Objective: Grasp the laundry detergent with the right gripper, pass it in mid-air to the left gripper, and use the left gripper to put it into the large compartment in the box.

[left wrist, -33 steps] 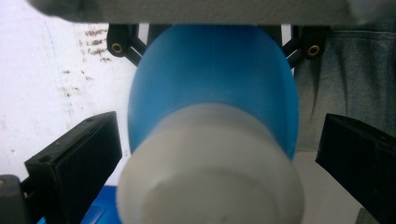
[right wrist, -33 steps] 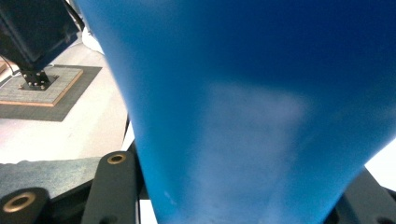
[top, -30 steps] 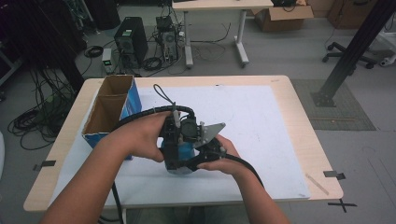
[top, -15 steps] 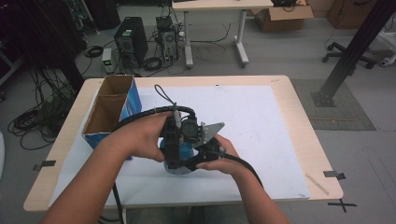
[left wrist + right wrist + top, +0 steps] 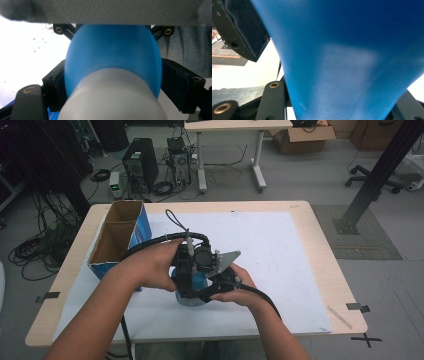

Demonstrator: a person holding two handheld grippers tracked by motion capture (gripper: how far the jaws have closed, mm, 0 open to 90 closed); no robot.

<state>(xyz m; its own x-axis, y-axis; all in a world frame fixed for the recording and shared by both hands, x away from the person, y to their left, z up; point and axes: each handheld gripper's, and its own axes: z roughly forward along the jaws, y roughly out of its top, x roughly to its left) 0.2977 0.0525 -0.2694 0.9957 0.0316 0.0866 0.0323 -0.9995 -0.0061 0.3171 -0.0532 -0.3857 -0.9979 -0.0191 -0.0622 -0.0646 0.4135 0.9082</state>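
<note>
At the worktop's (image 5: 300, 220) left edge the cardboard box (image 5: 116, 240) stands open. Our left tool (image 5: 112, 82) clamps the blue bottle (image 5: 192, 287) at mid-worktop; whether our right tool (image 5: 225, 280) grips it, we cannot tell. We judge the bottle held, its handling unfinished.

Both forearms enter from below and converge over the table's near centre. Left gripper (image 5: 186, 287) and right gripper (image 5: 212, 287) meet close together, each wrapped by its hand, jaws of both clamped on a blue object (image 5: 112, 62).
</note>
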